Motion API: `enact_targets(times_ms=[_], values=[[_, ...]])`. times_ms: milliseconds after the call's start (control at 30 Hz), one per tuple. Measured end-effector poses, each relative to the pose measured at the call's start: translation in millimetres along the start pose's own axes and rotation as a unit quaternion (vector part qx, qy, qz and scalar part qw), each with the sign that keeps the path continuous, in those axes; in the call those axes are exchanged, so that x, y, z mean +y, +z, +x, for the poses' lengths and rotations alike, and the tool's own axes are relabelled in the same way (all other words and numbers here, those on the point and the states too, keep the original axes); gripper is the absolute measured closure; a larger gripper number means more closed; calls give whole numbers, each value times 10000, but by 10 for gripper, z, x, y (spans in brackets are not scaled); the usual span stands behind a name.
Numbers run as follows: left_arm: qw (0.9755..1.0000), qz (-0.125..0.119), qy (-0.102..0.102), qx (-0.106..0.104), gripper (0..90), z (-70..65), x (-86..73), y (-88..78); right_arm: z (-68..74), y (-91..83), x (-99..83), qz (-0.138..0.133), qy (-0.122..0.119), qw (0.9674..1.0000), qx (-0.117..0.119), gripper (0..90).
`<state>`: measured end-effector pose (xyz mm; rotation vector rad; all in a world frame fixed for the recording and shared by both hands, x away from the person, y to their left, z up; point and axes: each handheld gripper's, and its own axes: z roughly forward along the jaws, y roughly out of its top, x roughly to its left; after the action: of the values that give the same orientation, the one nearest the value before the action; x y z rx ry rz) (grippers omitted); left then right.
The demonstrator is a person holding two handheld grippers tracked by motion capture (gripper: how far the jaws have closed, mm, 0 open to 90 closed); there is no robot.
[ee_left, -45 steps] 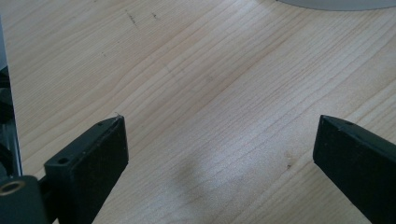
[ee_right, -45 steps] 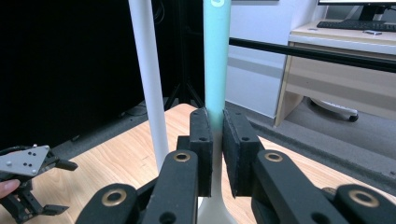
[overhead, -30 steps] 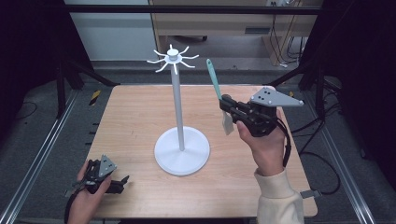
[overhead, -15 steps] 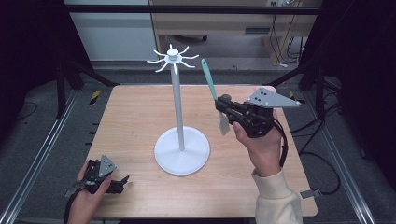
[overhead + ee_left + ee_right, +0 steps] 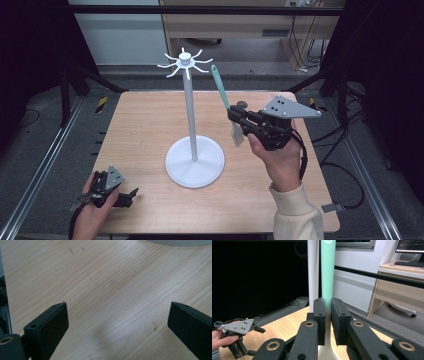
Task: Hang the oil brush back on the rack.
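The right gripper (image 5: 238, 119) is held up above the right half of the wooden table (image 5: 145, 125), its jaws pinching a spatula (image 5: 223, 101) by the lower part of its green handle. From the jaws the handle rises up and leans away toward the far side, its tip ending just beside the hooks of the white stand (image 5: 189, 110); the pale blade hangs just below the jaws, clear of the tabletop. In the right gripper view the two black pads press against the green handle (image 5: 327, 272) from either side, and the stand's white pole (image 5: 313, 272) rises just behind and to the left of it. The grey three-cornered plate (image 5: 289, 107) sits on top of this gripper, and the person's right hand (image 5: 277, 157) wraps the grip from below, a cream sleeve (image 5: 295, 215) at the wrist.

The stand's round base (image 5: 194, 161) rests on the table to the left of and below the right gripper.

The left gripper (image 5: 131, 194) lies low at the near left corner of the table, held by the left hand (image 5: 92, 215), well apart from the stand. Its jaws are spread wide with nothing between them, bare wood grain (image 5: 112, 290) showing in the gap, and the edge of the stand's base (image 5: 180, 242) is ahead of them.
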<state>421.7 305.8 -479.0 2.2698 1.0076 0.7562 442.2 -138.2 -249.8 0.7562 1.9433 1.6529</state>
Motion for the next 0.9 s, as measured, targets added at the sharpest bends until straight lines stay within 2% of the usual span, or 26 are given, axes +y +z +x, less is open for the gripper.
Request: enact_targets(times_ms=[533,900], values=[[10000,10,6,-1,29,-3,1,2,42,32,7,91,-100,9999,93,828],[10000,44,29,-5,29,2,1,0,51,105,-2,141,-82,9998,104,828]])
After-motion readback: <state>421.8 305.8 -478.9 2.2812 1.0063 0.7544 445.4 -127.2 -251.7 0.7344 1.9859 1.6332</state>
